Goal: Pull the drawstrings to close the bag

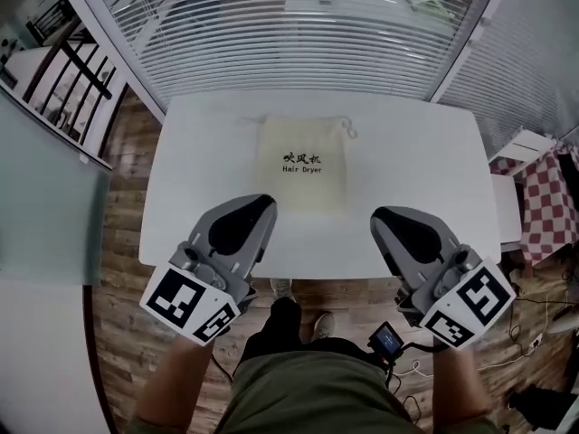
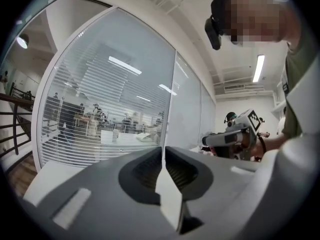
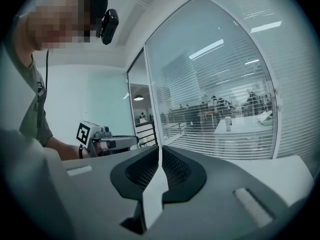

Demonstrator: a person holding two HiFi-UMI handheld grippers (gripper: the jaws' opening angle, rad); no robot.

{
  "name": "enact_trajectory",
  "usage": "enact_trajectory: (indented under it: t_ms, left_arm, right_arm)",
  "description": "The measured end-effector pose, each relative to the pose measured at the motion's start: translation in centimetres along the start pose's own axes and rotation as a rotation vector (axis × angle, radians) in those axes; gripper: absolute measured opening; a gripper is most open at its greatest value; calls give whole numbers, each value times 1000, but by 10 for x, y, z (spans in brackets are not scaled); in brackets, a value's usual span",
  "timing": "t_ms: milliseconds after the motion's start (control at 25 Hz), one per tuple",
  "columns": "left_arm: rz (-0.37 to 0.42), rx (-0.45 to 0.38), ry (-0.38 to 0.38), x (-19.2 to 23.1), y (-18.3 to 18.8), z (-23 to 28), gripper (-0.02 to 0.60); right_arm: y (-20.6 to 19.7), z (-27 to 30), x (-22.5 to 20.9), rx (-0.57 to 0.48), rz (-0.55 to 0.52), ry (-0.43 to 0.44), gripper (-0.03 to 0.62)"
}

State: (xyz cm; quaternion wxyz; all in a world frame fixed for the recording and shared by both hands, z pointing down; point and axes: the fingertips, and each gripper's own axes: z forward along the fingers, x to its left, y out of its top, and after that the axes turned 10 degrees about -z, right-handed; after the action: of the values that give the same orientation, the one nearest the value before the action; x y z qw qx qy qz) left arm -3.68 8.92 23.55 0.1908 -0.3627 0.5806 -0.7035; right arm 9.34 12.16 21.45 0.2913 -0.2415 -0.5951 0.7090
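From the head view, a flat cream cloth bag (image 1: 302,165) printed "Hair Dryer" lies in the middle of the white rectangular desk (image 1: 425,179), towards its far edge. Its mouth faces away from the person. The thin pale drawstrings (image 1: 342,127) trail loose along the top edge and bunch at the bag's far right corner. Both tools hover at the near edge of the desk, well apart from the bag. The left claw (image 1: 264,204) is at the left and the right claw (image 1: 380,215) at the right, each pointing towards the bag. Neither touches it. Brown wooden floor (image 1: 127,333) shows around the desk, and a glass wall with white slatted blinds (image 1: 298,25) stands beyond it.

Over to the left gripper view: the left claw (image 2: 162,151) has its two grey jaws drawn together to a thin seam, and there's nothing between them. It looks out level at the blinds (image 2: 110,99), and the right claw (image 2: 227,139) sits off to the side, held in the person's hand.

Now the right gripper view: same story. The right claw (image 3: 160,151) is closed to a hairline, with nothing held. The left claw (image 3: 105,140) shows across the way, and a strip of the white desk (image 3: 295,166) is at the right.
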Motion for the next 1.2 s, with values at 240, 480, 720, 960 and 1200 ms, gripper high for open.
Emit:
enact_trajectory:
  t_ms: [240,480,720,960,1200]
  left_arm:
    - [33,67,-14,85,-6,31,57]
    - [88,143,-15,159,-18,57,74]
    - [120,269,-17,218,-55,89,83]
    - [214,384,2,267,-86,132,101]
    - [290,502,50,308,-128,164,114]
  right_arm:
    - [-18,72,-36,55,25,-33,11]
    - [-37,131,-71,114,25,-47,43]
    - [-73,163,-115,207,12,-73,61]
    - [-119,188,-179,289,-16,-85,71]
    - [-179,213,-238,386,-65,-65,87]
